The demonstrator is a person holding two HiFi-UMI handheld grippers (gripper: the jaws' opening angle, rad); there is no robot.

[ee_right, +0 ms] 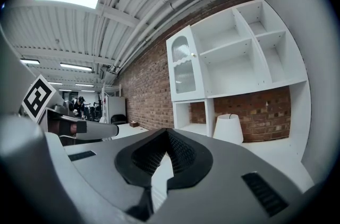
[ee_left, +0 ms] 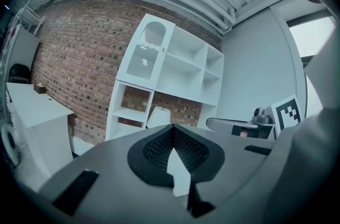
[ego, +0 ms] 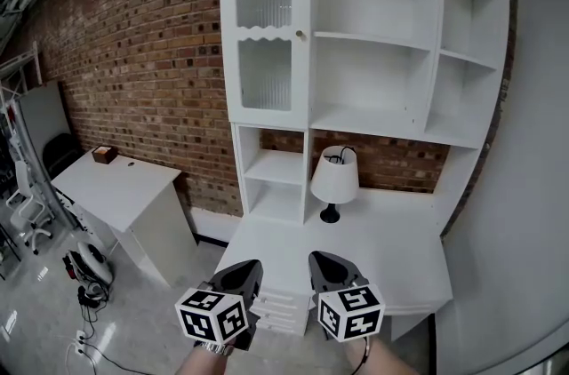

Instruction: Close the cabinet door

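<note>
Left tongs (ego: 242, 269) and right tongs (ego: 326, 263), both closed and empty, point level, side by side, toward the cabinet door (ego: 265, 35).

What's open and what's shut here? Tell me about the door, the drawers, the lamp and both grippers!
cabinet door: shut, flat against its frame.
drawers: pushed in.
lamp: standing upright on the desk, does not look lit.
left gripper: shut, holding nothing.
right gripper: shut, holding nothing.
</note>
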